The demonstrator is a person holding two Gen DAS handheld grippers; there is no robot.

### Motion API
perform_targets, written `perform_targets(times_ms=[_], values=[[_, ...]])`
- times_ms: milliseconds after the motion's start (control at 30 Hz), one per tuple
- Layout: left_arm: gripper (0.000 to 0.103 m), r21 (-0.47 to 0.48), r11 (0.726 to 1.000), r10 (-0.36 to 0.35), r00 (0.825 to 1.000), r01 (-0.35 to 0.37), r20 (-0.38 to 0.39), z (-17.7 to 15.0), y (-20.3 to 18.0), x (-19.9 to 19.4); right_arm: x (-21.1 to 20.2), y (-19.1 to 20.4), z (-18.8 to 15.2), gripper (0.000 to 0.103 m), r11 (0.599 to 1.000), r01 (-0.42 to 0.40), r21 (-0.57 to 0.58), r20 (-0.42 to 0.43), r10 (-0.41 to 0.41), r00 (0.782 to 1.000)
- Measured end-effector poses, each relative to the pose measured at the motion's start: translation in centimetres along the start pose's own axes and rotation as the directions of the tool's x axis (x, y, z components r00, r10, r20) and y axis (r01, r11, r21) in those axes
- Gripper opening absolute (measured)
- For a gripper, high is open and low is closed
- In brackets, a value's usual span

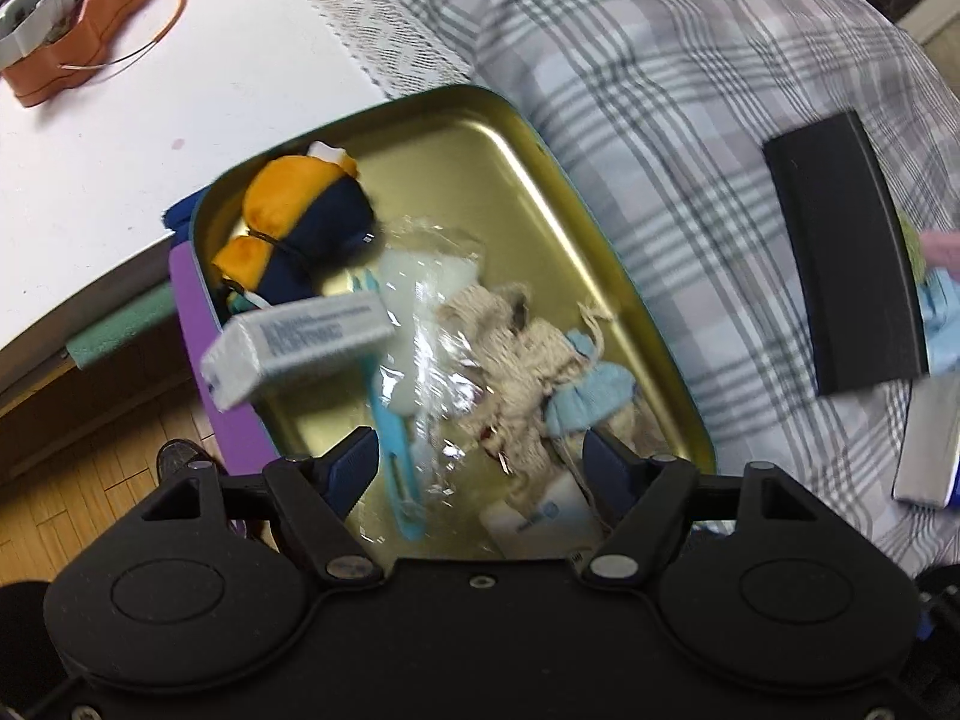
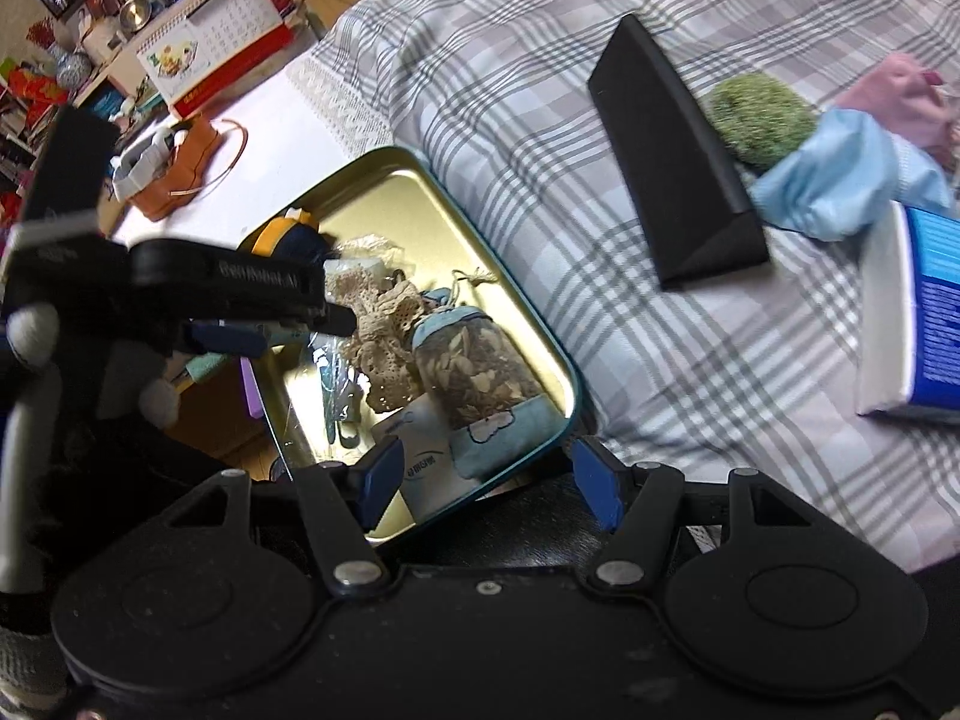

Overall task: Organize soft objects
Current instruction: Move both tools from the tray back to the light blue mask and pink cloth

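A gold tin tray lies on the plaid bed. It holds an orange and navy plush, beige crochet lace, a clear plastic bag, a blue plastic tool and a sachet with blue fabric ends. A small grey box hangs blurred over the tray's left edge, touching neither finger. My left gripper is open and empty above the tray's near end. My right gripper is open and empty at the tray's near rim.
A black triangular box lies on the plaid cover. Beside it lie a green fuzzy ball, a light blue cloth, a pink cloth and a blue and white box. An orange holder stands on the white table.
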State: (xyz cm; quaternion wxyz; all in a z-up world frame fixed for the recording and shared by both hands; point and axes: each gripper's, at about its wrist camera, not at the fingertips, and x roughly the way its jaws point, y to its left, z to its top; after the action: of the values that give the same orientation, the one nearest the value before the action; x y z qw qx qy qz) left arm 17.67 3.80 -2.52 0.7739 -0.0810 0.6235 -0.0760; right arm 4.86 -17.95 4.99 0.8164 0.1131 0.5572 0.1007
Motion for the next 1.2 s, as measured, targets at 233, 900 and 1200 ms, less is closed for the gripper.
perform_targets(times_ms=[233,900,1200], values=[[0.070,0.051,0.999,0.001,1.000,-0.003,0.021,-2.0,-1.4,-0.2,-2.3,-1.8,-1.5,0.062,0.999,0.018,0.032,0.041,-0.020,0.999],[0.070,0.208,0.970,-0.120,0.992,0.127,-0.045,-8.7,-9.2,-1.2,-9.2,-10.4,-3.9,0.063,0.972,0.119,0.203,0.181,-0.157,0.971],[0.070,0.316,0.937,-0.153,0.988,0.149,-0.013,-9.1,-13.0,-4.0,-12.5,-16.1,-3.0,0.065,0.925,0.148,0.350,0.256,-0.246,0.935]])
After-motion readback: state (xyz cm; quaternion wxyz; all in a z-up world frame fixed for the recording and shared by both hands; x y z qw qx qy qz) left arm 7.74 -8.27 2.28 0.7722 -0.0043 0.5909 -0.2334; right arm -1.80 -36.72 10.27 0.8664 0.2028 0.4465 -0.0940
